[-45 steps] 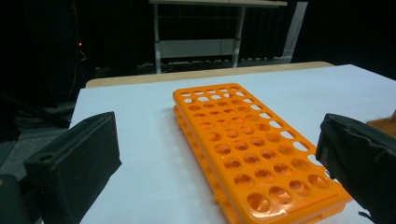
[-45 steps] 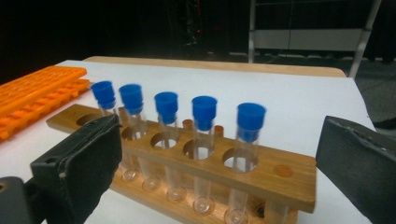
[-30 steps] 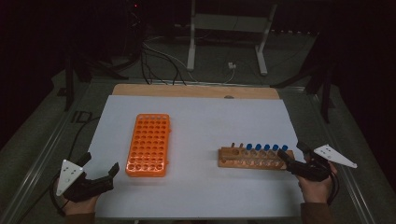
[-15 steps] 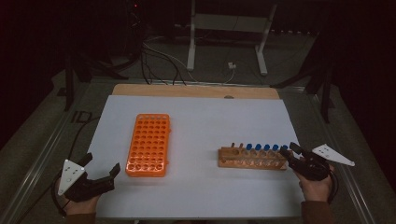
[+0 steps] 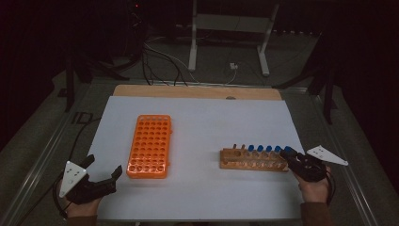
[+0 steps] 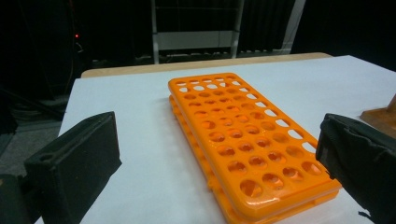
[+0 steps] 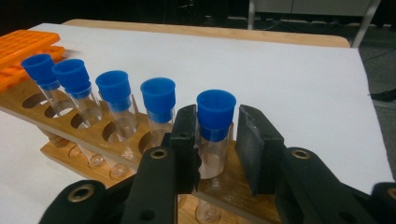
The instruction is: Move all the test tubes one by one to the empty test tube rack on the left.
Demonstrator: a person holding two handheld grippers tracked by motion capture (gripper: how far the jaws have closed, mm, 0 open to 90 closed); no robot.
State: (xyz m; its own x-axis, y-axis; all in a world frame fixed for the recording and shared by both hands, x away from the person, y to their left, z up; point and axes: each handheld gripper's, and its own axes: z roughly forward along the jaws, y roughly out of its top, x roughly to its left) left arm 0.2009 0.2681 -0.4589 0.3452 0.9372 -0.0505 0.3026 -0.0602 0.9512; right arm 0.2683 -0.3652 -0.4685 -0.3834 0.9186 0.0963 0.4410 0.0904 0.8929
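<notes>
White table (image 5: 207,122), dark room behind. Right gripper (image 7: 215,140) has just been closing around the end tube (image 7: 215,126) in the wooden rack (image 5: 251,162); whether its pads press yet, I cannot tell. Left gripper (image 5: 101,176) gapes empty near the orange rack (image 6: 247,144).

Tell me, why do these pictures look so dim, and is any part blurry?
High view: dark room, only the white sheet lit, image soft. Left gripper view: glare on the orange rack, near pads blurred. Right gripper view: blue-capped tube sharp, background soft.

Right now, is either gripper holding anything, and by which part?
The right gripper has just been closing around the end tube in the wooden rack, at the clear glass just under its blue cap; a firm grip cannot be told. The left gripper holds nothing.
</notes>
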